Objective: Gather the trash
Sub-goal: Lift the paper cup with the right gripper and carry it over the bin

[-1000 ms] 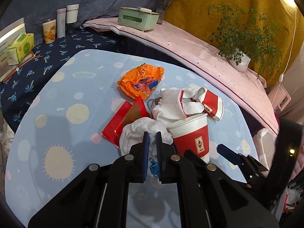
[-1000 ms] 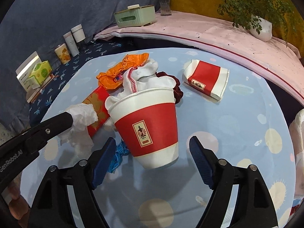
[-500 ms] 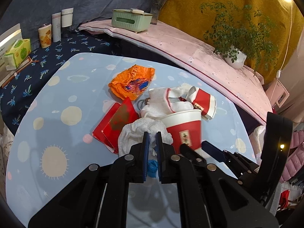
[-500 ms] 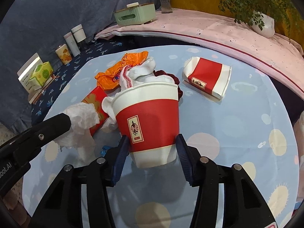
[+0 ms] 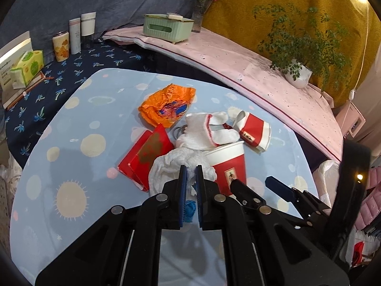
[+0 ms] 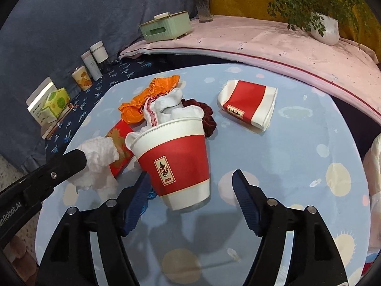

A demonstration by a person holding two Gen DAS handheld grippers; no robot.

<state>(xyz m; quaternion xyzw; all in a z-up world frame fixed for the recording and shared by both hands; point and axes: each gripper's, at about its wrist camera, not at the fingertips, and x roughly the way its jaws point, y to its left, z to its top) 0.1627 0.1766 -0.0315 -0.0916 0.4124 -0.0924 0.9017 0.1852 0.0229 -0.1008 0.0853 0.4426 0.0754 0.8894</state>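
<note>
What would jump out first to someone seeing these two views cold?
The upright red-and-white paper cup, stuffed with white cloth, stands between the open fingers of the right gripper, whose jaws have just been opening. Beside it, the left gripper is shut on a crumpled white tissue. Behind them lie an orange wrapper and a flattened paper cup.

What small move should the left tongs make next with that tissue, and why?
Probably carry the crumpled tissue over the upright red paper cup's mouth. The left tongs are shut on it beside the cup, which already holds white cloth; the right tongs have just opened around the cup's base.
</note>
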